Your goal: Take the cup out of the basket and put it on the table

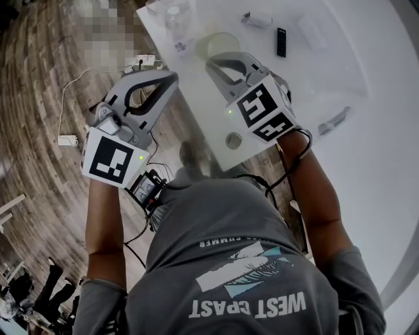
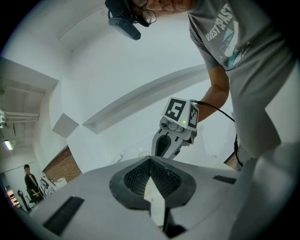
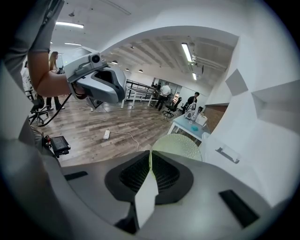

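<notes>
A pale green, round, dotted basket [image 1: 219, 46] stands on the white table [image 1: 308, 85], just beyond my right gripper [image 1: 213, 63]. In the right gripper view the basket [image 3: 180, 146] shows right past the fingertips of that gripper [image 3: 151, 152], whose jaws are shut with nothing between them. I cannot make out a cup inside the basket. My left gripper [image 1: 171, 77] hovers over the wooden floor beside the table's left edge, its jaws [image 2: 150, 160] also shut and empty. The right gripper [image 2: 162, 149] appears straight ahead in the left gripper view.
On the table lie a black remote [image 1: 281, 42], a white object [image 1: 256, 18], a clear glass-like item [image 1: 173, 16] and a small round piece [image 1: 234, 140] near the front edge. Cables and a power strip [image 1: 68, 140] lie on the floor. People stand far off [image 3: 164, 93].
</notes>
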Motion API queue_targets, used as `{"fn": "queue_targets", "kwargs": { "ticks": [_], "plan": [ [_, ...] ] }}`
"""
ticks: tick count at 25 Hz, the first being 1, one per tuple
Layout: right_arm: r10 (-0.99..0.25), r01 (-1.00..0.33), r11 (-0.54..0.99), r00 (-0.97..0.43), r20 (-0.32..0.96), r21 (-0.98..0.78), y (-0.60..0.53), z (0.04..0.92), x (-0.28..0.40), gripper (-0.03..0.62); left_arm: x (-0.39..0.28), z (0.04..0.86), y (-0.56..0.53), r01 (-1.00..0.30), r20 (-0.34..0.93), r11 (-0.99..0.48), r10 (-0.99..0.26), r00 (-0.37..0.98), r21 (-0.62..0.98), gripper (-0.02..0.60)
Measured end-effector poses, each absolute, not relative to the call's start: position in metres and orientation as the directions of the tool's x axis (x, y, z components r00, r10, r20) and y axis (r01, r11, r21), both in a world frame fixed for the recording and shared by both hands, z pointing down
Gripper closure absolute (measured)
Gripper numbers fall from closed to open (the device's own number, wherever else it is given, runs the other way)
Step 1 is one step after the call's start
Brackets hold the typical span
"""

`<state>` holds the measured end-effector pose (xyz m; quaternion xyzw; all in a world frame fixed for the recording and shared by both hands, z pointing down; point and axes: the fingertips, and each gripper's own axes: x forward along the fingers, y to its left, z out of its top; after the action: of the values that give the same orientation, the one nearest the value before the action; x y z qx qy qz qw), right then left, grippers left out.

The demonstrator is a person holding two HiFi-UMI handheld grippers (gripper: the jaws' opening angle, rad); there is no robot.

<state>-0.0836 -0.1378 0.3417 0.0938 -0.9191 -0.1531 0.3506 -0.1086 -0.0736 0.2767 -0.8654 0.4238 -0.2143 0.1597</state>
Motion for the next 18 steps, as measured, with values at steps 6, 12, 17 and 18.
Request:
{"fn": "queue_targets", "kwargs": {
  "ticks": [6, 12, 17, 18],
  "plan": [
    [-0.253, -0.045, 0.948, -0.713, 0.655, 0.316, -0.141, 0.372, -0.087, 0.565, -0.113, 0.286, -0.07, -0.678, 0.243, -0.586, -0.807, 0.538, -0.444, 0.572],
    [-0.228, -0.02, 0.955, -0.685, 0.692, 0.295, -0.14, 0.392, -0.095, 0.565, -0.121, 0.289, -0.065, -0.692, 0.251, -0.58, -0.813, 0.525, -0.43, 0.572],
    [-0.205, -0.016, 0.966, -0.659, 0.724, 0.259, -0.139, 0.416, -0.099, 0.565, -0.128, 0.293, -0.06, -0.706, 0.254, -0.569, -0.821, 0.511, -0.421, 0.572],
    [-0.199, -0.015, 0.968, -0.655, 0.729, 0.25, -0.139, 0.423, -0.099, 0.565, -0.13, 0.296, -0.059, -0.71, 0.256, -0.567, -0.823, 0.507, -0.418, 0.572]
  ]
}}
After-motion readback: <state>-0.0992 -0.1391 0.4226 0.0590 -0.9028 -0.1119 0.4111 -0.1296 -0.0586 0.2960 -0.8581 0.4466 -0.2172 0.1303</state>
